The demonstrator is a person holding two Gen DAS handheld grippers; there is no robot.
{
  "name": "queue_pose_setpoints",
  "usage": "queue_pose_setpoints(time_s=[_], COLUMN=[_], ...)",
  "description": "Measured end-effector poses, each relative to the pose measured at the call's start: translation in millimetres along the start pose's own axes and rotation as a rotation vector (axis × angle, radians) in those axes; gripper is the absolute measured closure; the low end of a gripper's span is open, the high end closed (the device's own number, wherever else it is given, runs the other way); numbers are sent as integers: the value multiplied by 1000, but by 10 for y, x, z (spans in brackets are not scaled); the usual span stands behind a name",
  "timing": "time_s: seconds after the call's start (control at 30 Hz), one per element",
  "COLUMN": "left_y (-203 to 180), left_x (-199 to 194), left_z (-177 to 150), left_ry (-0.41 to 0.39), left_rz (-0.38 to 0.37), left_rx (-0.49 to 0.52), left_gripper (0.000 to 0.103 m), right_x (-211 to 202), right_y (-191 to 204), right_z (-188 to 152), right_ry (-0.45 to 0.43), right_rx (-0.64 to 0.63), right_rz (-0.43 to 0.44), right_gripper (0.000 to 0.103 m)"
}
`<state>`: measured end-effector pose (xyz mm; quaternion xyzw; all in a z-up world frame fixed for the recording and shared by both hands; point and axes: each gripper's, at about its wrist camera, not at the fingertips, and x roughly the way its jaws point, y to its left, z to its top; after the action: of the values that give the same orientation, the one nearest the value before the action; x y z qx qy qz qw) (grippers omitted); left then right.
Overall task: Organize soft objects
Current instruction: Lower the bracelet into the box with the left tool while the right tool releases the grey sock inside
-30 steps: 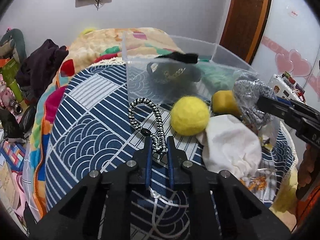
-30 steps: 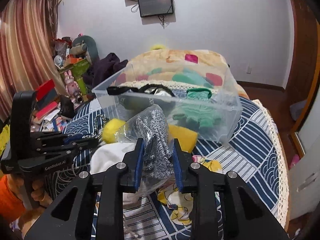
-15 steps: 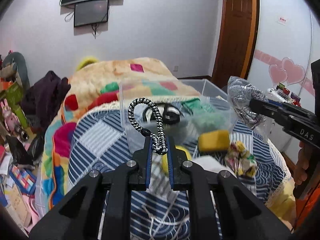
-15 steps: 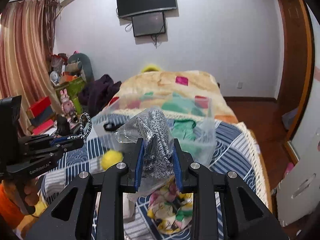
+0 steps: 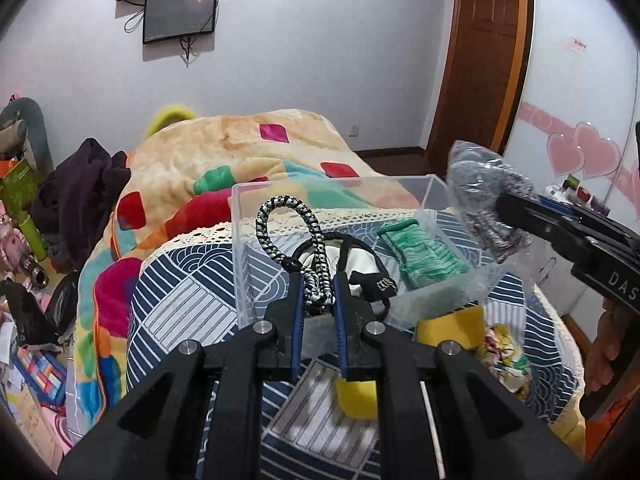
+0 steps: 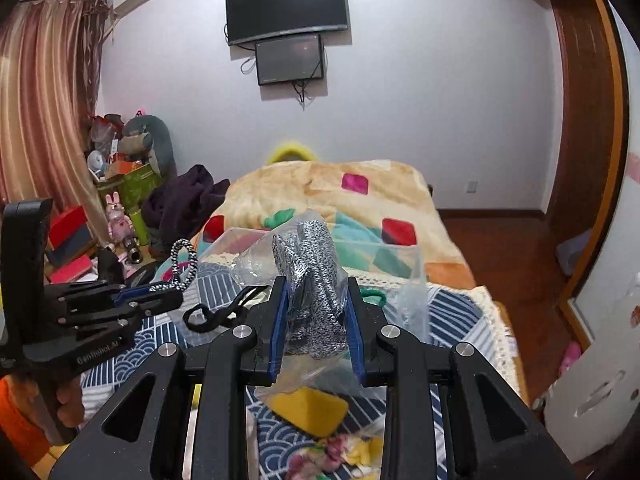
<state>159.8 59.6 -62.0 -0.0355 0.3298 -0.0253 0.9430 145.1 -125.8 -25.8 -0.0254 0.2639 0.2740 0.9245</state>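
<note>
**Carrying two soft things to the bin**

We are holding both loads above the clear bin (image 5: 340, 196). Our left gripper (image 5: 318, 300) is clamping a braided cord (image 5: 292, 228), its loop standing upright. Our right gripper (image 6: 316, 312) is pinching a bagged grey knit (image 6: 316, 264), long axis upright. Next, we judge, calls for lowering and letting go inside.

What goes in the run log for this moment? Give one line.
left gripper: shut on braided cord loop | right gripper: shut on bagged grey knit | both held above clear bin | neither released
</note>
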Motion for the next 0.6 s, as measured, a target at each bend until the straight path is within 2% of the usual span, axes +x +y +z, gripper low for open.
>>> queue_pose_setpoints(time_s=[0.33, 0.6], left_y=[11, 54], left_x=[331, 419], left_z=[76, 68], left_ry=[48, 63], left_rz=[33, 10], left_rx=[19, -3], left_gripper=[90, 88], right_x=[467, 663], right_y=[13, -61], right_z=[-30, -87], right_ry=[116, 209], right_rx=[35, 46], right_rz=[-12, -12], right_gripper=[79, 79])
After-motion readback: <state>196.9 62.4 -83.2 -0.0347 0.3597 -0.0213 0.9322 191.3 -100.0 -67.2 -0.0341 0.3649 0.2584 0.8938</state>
